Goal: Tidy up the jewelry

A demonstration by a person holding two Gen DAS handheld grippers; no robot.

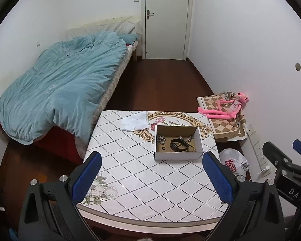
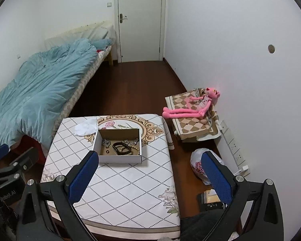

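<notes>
The jewelry sits in an open cardboard box (image 1: 178,142), right of centre in the left wrist view, on the patterned table (image 1: 130,170). Inside lie a black band (image 1: 178,145), a beaded bracelet (image 1: 191,147), a sparkly cluster (image 1: 161,139) and a small ring (image 1: 163,147); finer pieces are too small to tell apart. Whoever works here would likely do best approaching the box from above, taking one loose piece at a time and pinching narrow so neighbouring strands do not tangle. The left gripper (image 1: 152,176) hovers above the table's near edge, spread wide and empty. The right gripper (image 2: 150,177), also wide and empty, hangs over the table's lower right, aimed toward the box (image 2: 119,146).
</notes>
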